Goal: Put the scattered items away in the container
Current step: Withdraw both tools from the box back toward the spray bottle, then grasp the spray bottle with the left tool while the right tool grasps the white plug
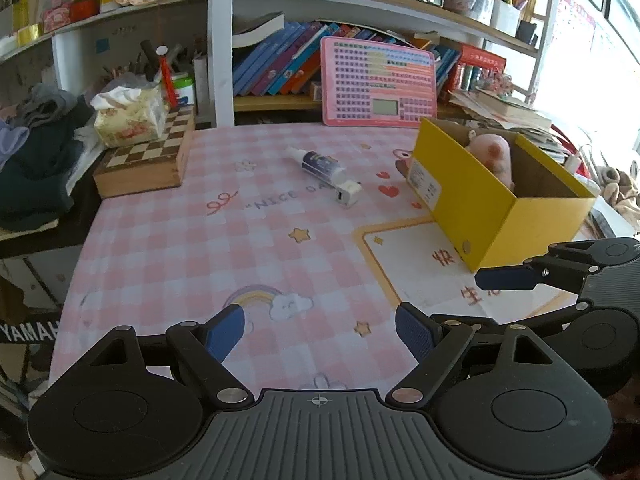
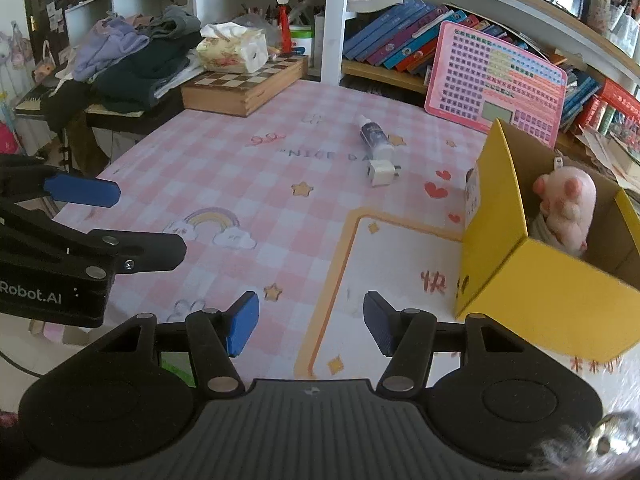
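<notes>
Left wrist | yellow box (image 1: 500,216) holds pink plush (image 1: 494,154) | both hand-held grippers gape, empty

Table (image 1: 160,240), pink checked cloth: small bottle (image 1: 322,164) touching white charger (image 1: 347,194); yellow box (image 1: 480,208); chessboard case (image 1: 148,160); pink keyboard toy (image 1: 380,84).

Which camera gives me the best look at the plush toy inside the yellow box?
The right wrist view: it looks into the yellow box and shows most of the pink plush toy. The left wrist view catches only its upper part above the box wall.
</notes>
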Motion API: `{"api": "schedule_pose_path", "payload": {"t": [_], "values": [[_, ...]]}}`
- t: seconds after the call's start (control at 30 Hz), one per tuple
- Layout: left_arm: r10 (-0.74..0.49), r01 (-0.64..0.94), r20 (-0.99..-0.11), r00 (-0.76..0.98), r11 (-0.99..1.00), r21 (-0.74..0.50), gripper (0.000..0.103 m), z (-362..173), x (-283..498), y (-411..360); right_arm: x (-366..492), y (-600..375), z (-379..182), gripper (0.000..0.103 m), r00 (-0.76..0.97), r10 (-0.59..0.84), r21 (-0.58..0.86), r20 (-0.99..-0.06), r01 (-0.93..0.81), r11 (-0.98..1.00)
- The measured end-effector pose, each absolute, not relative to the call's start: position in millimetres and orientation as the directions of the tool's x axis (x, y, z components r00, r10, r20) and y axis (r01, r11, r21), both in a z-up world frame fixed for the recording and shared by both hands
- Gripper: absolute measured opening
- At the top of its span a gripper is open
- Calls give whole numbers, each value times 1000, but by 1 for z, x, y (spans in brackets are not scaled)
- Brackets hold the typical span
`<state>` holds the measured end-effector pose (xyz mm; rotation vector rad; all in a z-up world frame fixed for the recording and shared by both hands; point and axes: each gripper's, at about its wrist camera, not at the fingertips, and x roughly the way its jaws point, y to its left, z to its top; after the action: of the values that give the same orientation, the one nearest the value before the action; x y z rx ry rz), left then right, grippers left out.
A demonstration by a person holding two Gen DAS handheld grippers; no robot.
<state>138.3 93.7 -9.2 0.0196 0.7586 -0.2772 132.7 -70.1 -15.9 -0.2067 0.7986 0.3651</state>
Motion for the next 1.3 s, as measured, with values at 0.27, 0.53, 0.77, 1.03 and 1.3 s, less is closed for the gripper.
{"api": "schedule_pose_path", "payload": {"t": [0.27, 0.53, 0.77, 1.03, 1.3], "values": [[-223, 246, -684, 694, 967, -65, 85, -12, 178, 90, 181, -73, -19, 56, 638, 240, -8, -732, -360, 933], [-208, 224, -688, 696, 972, -67, 85, -14, 224, 95, 226, -68, -27, 54, 624, 232, 16, -746, -332, 943], [-242, 213, -692, 681, 968, -129, 85, -18, 269, 95, 265, -73, -40, 57, 615, 202, 49, -762, -256, 966], [-256, 229, -702, 664, 964, -136, 85, -28, 329, 82, 304, -72, -56, 56, 622, 207, 101, -755, -202, 974], [-314, 278, -724, 614, 945, -174, 83, -41, 394, 55, 342, -75, -75, 54, 625, 160, 107, -764, -122, 987]]}}
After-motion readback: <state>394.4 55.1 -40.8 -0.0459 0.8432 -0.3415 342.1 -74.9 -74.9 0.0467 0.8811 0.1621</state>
